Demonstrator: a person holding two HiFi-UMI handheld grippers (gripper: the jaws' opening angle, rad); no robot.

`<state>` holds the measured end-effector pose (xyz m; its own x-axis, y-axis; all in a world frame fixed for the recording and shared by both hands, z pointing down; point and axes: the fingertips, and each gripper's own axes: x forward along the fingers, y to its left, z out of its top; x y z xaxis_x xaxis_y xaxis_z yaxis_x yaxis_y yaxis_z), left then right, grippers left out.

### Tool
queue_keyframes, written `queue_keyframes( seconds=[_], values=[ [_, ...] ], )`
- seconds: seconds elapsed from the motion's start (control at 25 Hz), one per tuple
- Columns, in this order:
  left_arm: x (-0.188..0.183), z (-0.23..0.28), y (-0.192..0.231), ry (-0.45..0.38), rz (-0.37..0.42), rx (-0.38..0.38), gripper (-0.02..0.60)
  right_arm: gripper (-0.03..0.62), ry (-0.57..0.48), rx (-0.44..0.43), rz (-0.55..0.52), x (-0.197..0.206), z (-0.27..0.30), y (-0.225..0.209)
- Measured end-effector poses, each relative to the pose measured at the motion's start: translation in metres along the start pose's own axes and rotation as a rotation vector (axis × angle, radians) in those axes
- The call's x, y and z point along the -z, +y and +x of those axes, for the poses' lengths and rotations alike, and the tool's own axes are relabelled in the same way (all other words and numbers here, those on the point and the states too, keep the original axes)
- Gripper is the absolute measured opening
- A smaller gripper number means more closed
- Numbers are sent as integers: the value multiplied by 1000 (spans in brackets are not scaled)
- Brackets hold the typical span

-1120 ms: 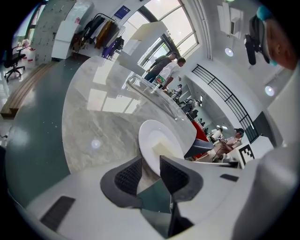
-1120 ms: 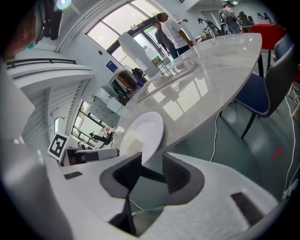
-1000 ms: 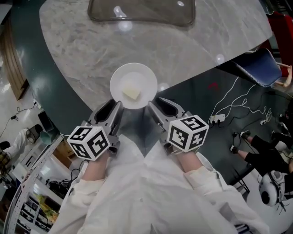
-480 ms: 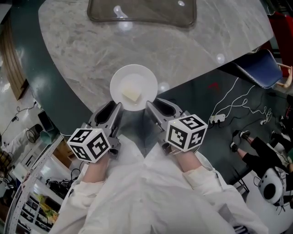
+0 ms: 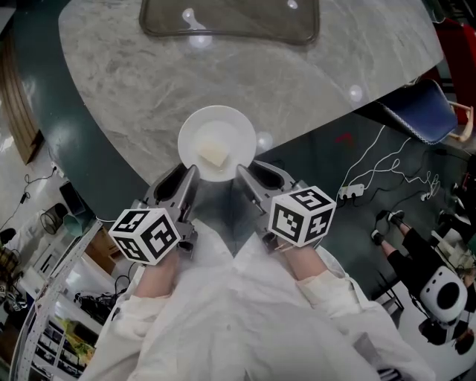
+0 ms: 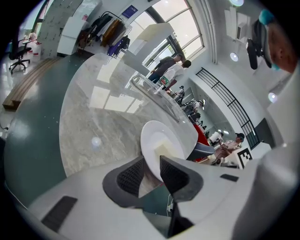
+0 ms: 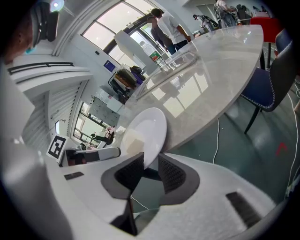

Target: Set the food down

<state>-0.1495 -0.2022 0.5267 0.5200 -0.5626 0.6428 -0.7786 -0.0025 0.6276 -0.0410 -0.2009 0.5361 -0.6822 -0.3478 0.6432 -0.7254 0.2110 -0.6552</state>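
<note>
as right gripper [image 7: 151, 162] jaws close round the plate [image 5: 223, 123] rim, left gripper [image 6: 151, 164] jaws (apart) straddle it

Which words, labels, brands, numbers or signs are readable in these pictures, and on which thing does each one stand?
No text can be read anywhere.
Left marker cube and right marker cube: black-and-white square codes only, no letters.
Blue sign: too small to read.
Items on the shelf: too blurred to read.
White plate: no print.
</note>
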Motion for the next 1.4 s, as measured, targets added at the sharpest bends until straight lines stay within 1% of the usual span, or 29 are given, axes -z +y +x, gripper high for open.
queue_keyframes(
  seconds=[0.16,0.36,0.64,0.88,1.16,1.4],
  values=[
    [0,1,4,20,32,-27,77,83,4,1,8,0,0,0],
    [0,1,3,29,36,-21,75,75,3,-4,29,-1,0,0],
    [1,1,3,25,58,-14,69,64,-15,16,49,0,-1,-1],
    [-1,3,0,19,49,13,69,64,-31,17,52,-3,-3,-1],
    [-13,-6,-14,-8,95,54,67,61,-81,17,68,-13,-16,8],
    [-25,-12,-20,-26,121,83,66,61,-120,38,43,-21,-22,18]
  ],
)
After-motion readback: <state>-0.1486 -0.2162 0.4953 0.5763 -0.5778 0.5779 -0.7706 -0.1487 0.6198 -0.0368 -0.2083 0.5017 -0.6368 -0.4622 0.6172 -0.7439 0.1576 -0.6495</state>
